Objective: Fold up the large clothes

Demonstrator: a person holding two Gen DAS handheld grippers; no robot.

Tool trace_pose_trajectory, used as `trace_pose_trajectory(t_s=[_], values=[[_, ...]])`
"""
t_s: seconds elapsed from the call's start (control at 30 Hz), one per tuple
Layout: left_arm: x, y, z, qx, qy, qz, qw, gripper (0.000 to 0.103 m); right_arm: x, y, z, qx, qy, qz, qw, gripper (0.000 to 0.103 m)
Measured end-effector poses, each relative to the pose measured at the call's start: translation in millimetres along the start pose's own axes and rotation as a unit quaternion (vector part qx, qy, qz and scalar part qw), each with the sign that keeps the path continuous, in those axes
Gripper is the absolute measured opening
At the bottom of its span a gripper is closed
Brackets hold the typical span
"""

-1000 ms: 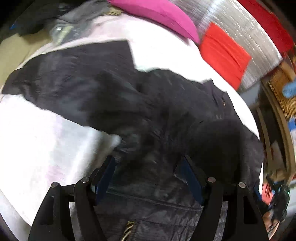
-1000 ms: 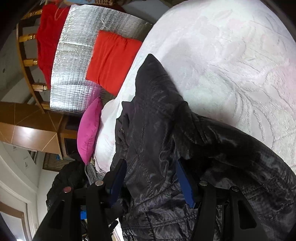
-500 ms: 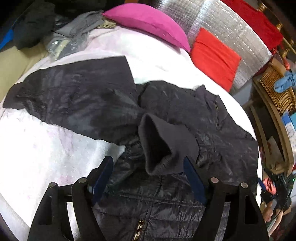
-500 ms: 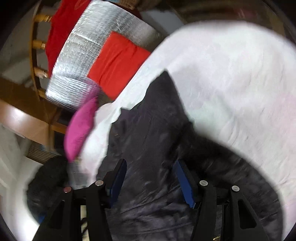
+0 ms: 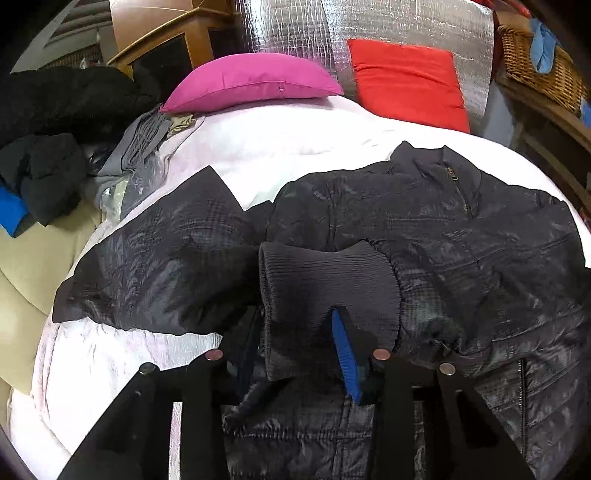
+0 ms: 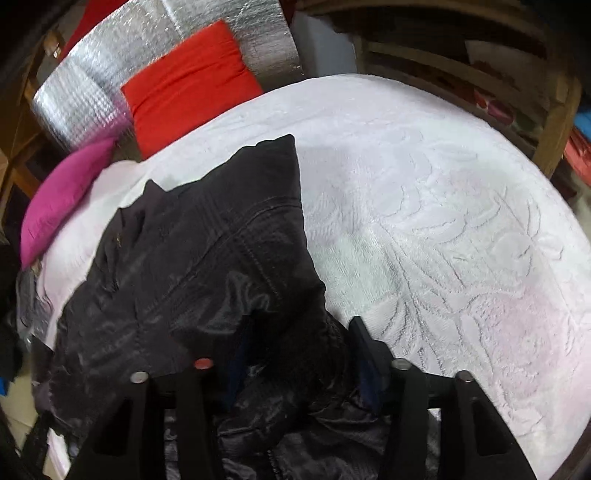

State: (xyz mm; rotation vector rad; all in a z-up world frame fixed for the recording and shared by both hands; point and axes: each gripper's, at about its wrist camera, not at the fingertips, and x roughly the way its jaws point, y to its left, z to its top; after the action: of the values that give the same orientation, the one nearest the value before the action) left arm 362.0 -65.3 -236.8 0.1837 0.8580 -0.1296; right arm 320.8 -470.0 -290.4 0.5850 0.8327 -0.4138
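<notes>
A large dark quilted jacket [image 5: 461,243] lies spread on a white bedspread [image 5: 277,140], collar toward the pillows. One sleeve [image 5: 159,258] stretches out to the left. The other sleeve is folded across the chest, and its ribbed cuff [image 5: 325,284] drapes over my left gripper [image 5: 291,332], whose jaws stand wide; only the right blue pad [image 5: 345,354] shows. In the right wrist view the jacket [image 6: 192,266] lies at the left, and a fold of it [image 6: 291,350] sits between the wide-set jaws of my right gripper [image 6: 295,343].
A magenta pillow [image 5: 255,81] and a red cushion [image 5: 406,81] lean on a silver foil panel [image 5: 369,22] at the bed's head. Dark and grey clothes [image 5: 66,140] pile at the left edge. A wicker basket [image 5: 539,59] stands at right. White bedspread [image 6: 443,221] spreads right of the jacket.
Both views have swung to face the head of the bed. The folded sleeve's cuff now lies over my left gripper, which has come closer to it. The right gripper stays over the jacket's fabric.
</notes>
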Motion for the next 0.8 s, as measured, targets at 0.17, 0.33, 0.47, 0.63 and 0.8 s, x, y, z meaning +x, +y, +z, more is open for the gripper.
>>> trace_pose_trajectory(t_s=[0.17,0.33,0.47,0.63,0.8], values=[[6.1,0.6,1.6,0.001,-0.001,0.010,1.0000,0.037,-5.8,2.1,2.6,-0.008,-0.018,-0.031,0.999,0.037],[3.4,4.6,0.1,0.004,-0.010,0.021,0.9997,0.037,3.3,1.5,2.6,-0.007,-0.010,-0.061,0.998,0.037],[-1.7,9.8,-0.5,0.002,-0.019,0.025,0.9995,0.037,-18.3,3.7,5.3,0.015,-0.031,-0.044,0.998,0.038],[-10.1,12.1,-0.9,0.002,-0.033,0.029,0.9990,0.037,-60.3,16.9,3.4,0.020,-0.135,0.016,0.991,0.088],[-19.5,12.7,-0.3,0.001,-0.050,0.035,0.9982,0.037,-82.2,57.7,-12.4,-0.069,-0.168,0.070,0.981,0.088]])
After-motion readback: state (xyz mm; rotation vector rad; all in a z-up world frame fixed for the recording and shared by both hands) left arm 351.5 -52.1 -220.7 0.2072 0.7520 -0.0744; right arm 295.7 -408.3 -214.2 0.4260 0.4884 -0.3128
